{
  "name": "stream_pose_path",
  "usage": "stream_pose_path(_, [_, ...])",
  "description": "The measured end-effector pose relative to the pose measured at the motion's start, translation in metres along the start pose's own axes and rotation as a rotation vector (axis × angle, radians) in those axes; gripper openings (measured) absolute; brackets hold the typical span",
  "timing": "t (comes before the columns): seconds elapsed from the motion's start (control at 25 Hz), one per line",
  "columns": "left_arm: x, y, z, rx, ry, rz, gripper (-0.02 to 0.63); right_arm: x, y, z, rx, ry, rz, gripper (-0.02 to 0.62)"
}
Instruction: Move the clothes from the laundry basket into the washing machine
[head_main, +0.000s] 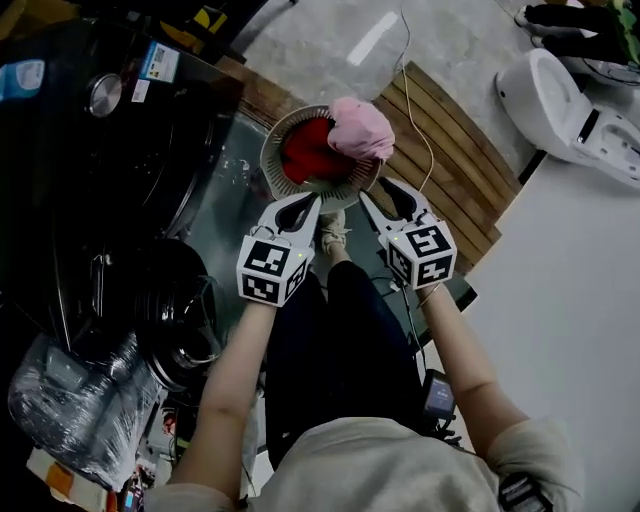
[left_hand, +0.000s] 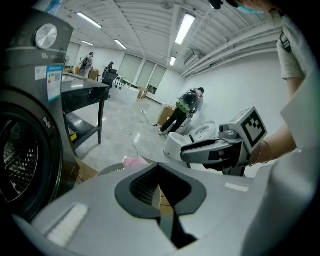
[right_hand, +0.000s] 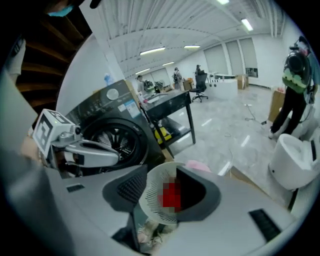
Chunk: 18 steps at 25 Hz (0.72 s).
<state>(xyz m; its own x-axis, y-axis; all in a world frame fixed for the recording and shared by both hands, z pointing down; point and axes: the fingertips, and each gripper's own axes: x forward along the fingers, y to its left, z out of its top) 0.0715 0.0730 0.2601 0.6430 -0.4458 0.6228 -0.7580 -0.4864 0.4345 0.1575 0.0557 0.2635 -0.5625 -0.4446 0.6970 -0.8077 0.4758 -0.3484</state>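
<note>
We hold the left gripper with its fingers pressed together and nothing between them; the right gripper has its fingers spread, pinching nothing; both point down at the laundry basket, which sits just ahead of the two sets of fingers and apart from them; a red garment lies inside it, and a pink garment is heaped on its far rim, beyond the right fingers; the washing machine stands to the left of the left fingers, its round door open.
</note>
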Motion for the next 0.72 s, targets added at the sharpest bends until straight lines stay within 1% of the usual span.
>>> stream_pose_path(0.04, [0.011, 0.009, -0.009, -0.012, 0.004, 0.002, 0.009, 0.013, -0.015, -0.008, -0.001, 0.005, -0.030, 0.163])
stream_pose_path(0.2, [0.054, 0.048, -0.036, -0.036, 0.015, -0.005, 0.009, 0.077, -0.073, -0.035, -0.011, 0.018, -0.118, 0.183])
stream_pose_path(0.32, [0.082, 0.066, -0.054, -0.059, 0.015, -0.007, 0.009, 0.124, -0.103, -0.055, -0.040, 0.052, -0.148, 0.191])
stream_pose_path(0.48, [0.118, 0.084, -0.082, -0.070, 0.032, -0.042, 0.009, 0.175, -0.142, -0.076, -0.075, 0.085, -0.201, 0.212])
stream_pose_path(0.6, [0.137, 0.093, -0.099, -0.074, 0.038, -0.064, 0.011, 0.201, -0.170, -0.092, -0.081, 0.119, -0.254, 0.213])
stream_pose_path(0.68, [0.148, 0.100, -0.106, -0.076, 0.033, -0.074, 0.011, 0.215, -0.186, -0.103, -0.065, 0.150, -0.279, 0.213])
stream_pose_path(0.72, [0.152, 0.103, -0.107, -0.079, 0.025, -0.070, 0.015, 0.219, -0.192, -0.105, -0.047, 0.157, -0.290, 0.186])
